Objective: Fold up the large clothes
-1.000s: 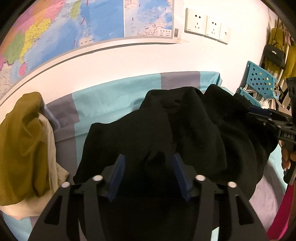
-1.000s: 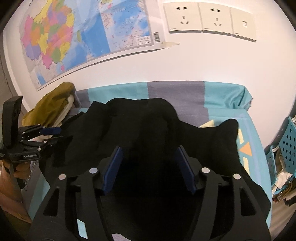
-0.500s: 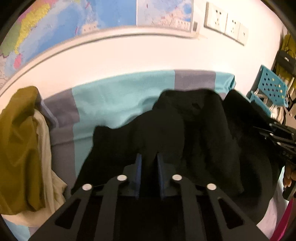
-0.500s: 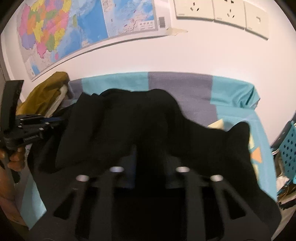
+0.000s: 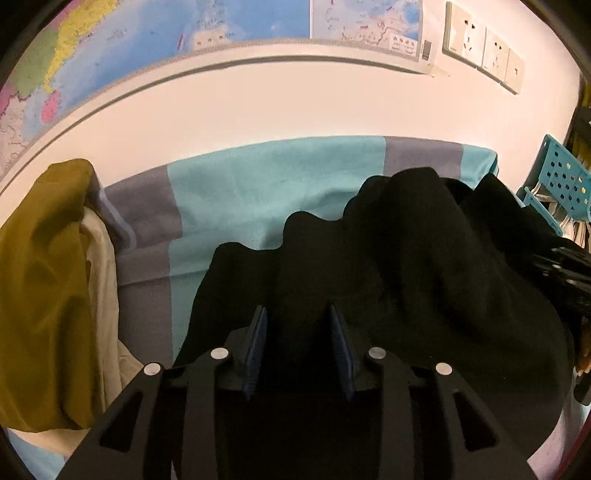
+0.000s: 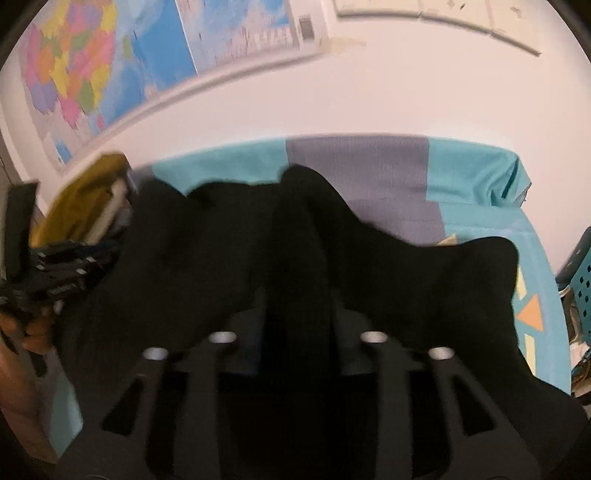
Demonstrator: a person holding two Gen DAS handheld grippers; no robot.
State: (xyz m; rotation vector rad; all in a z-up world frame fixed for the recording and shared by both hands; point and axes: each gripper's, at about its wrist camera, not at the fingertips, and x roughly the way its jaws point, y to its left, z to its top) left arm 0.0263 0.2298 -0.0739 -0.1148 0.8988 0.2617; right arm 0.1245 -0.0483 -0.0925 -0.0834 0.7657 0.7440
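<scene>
A large black garment lies bunched on a bed with a teal and grey striped sheet. My left gripper stands over its near left edge, jaws apart, with a black fold rising between the blue pads. My right gripper is over the garment further right, jaws narrowly apart with a ridge of black cloth between them; the view is blurred. Each gripper shows at the edge of the other's view, the right one and the left one.
An olive garment over a cream one is heaped at the bed's left end. A wall with a map and sockets runs behind the bed. A teal perforated rack stands off the right end.
Both grippers closed on black cloth half a second ago and have now parted somewhat. The garment has been drawn toward me, baring more sheet at the back.
</scene>
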